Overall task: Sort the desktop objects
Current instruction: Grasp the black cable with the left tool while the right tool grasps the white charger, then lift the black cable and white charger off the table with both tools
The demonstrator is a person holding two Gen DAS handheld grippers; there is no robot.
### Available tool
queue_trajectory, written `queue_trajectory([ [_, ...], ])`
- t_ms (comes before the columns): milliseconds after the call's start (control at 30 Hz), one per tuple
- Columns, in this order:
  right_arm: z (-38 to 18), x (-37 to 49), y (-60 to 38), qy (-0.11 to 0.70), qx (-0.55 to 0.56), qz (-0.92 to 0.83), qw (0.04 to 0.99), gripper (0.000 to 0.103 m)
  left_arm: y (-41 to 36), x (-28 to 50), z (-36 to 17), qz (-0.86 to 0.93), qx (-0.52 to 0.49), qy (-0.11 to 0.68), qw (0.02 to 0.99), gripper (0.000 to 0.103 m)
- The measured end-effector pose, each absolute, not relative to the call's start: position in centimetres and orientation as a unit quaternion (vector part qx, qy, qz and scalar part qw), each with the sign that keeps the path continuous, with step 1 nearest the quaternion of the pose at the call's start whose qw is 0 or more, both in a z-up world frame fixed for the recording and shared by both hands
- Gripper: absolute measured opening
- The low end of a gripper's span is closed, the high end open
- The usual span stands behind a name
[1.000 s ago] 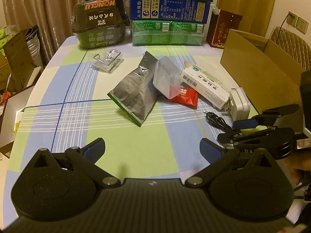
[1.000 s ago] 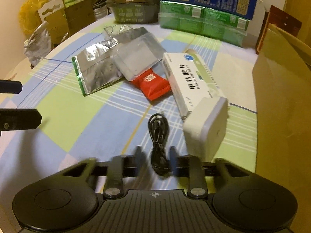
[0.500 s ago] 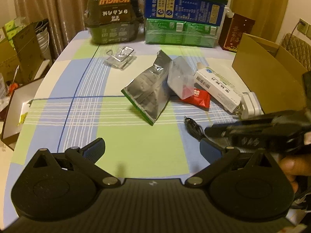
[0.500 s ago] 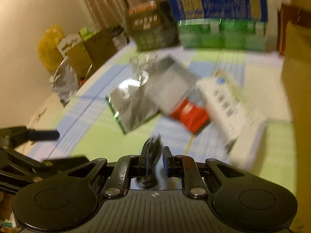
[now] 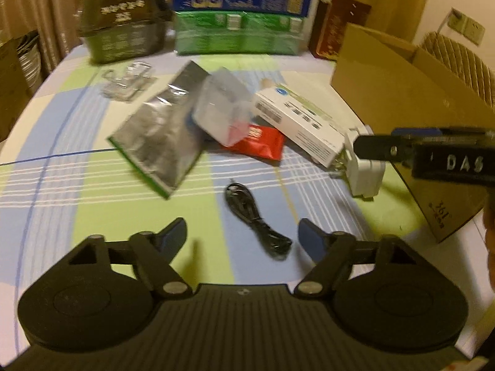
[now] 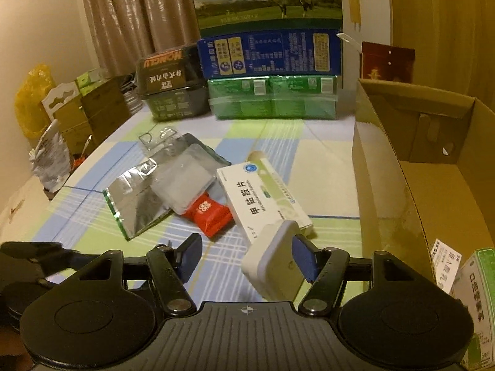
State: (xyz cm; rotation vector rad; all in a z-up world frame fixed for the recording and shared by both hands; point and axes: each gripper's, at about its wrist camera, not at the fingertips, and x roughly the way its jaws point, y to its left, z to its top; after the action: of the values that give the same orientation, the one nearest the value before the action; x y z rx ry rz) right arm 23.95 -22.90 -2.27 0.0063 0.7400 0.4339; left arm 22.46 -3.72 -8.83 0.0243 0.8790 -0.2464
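Now that your right claw (image 6: pixel 244 258) has just sprung apart and lifted away empty, the coiled black cable (image 5: pixel 256 221) lies released on the checked surface (image 5: pixel 108 222), near your left claw (image 5: pixel 243 236). That left claw has been narrowing yet grips nothing, so the cable remains unsorted, left of the brown cardboard box (image 6: pixel 433 167).

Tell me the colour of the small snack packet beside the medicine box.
Red small snack packet, clearest in the right wrist view.
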Motion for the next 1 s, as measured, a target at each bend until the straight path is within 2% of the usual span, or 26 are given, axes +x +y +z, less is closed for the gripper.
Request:
queue_trajectory([
  [133,-2.6,24.2,-22.6,0.365,-0.010,0.211,0.907,0.062,-4.8,23.2,-10.4,-0.128,0.023,0.428,0.895,0.059],
  [167,-2.8,24.4,-22.5,0.369,-0.015,0.208,0.906,0.062,-5.0,23.4,-10.7,-0.127,0.028,0.430,0.893,0.051],
  [300,-3.8,24.9,-22.0,0.391,-0.034,0.193,0.899,0.063,-5.1,23.7,-11.1,-0.122,0.039,0.431,0.893,0.027],
  [333,-4.1,25.1,-21.9,0.396,-0.038,0.192,0.897,0.063,-4.9,23.7,-11.0,-0.120,0.042,0.432,0.893,0.016],
  [633,-5.8,26.2,-21.6,0.421,-0.038,0.177,0.889,0.063,-3.7,23.4,-10.7,-0.108,0.038,0.436,0.892,0.012],
  [700,-5.9,26.1,-21.7,0.425,-0.036,0.174,0.888,0.043,-3.7,23.4,-10.7,-0.108,0.038,0.437,0.892,0.012],
  [900,-5.1,23.9,-21.2,0.420,-0.045,0.192,0.886,0.026,-3.3,22.0,-10.3,-0.102,0.036,0.442,0.890,0.009],
  [1000,-4.9,22.1,-20.7,0.422,-0.043,0.218,0.879,0.026,-2.8,20.7,-10.0,-0.099,0.037,0.444,0.890,0.008],
])
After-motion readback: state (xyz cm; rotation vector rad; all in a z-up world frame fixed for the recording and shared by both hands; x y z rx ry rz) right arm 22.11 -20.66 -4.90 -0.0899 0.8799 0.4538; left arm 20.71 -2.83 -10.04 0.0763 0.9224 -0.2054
